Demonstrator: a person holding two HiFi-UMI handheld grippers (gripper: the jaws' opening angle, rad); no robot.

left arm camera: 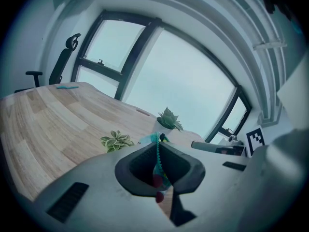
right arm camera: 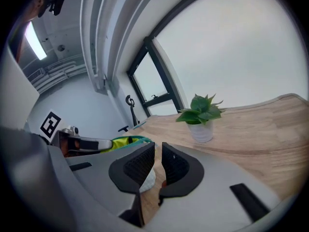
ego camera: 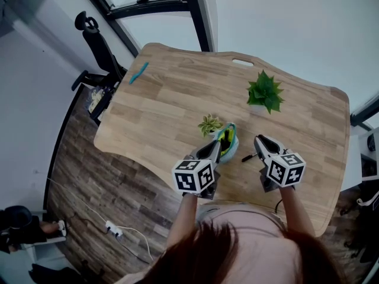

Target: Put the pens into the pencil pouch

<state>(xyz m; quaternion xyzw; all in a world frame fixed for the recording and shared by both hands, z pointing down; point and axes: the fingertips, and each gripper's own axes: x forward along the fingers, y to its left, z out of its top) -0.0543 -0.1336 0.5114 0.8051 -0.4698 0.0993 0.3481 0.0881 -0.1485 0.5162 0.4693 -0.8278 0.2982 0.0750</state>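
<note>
The teal pencil pouch (ego camera: 230, 142) stands open near the table's front edge, its yellow-green lining (right arm camera: 126, 141) showing in the right gripper view. My left gripper (ego camera: 218, 144) is shut on the pouch's zipper edge (left arm camera: 155, 146). A dark pen (ego camera: 249, 157) lies on the wood just right of the pouch. My right gripper (ego camera: 259, 139) hovers over the pen's right end. Its jaws (right arm camera: 158, 153) stand a narrow slit apart with nothing seen between the pads. A teal pen-like thing (ego camera: 138, 73) lies at the table's far left.
A small striped plant (ego camera: 210, 124) in a white pot stands right behind the pouch. A bigger green plant (ego camera: 265, 92) stands farther back on the wooden table (ego camera: 166, 105). An office chair (ego camera: 98, 46) is past the table's left end. Cables lie on the floor.
</note>
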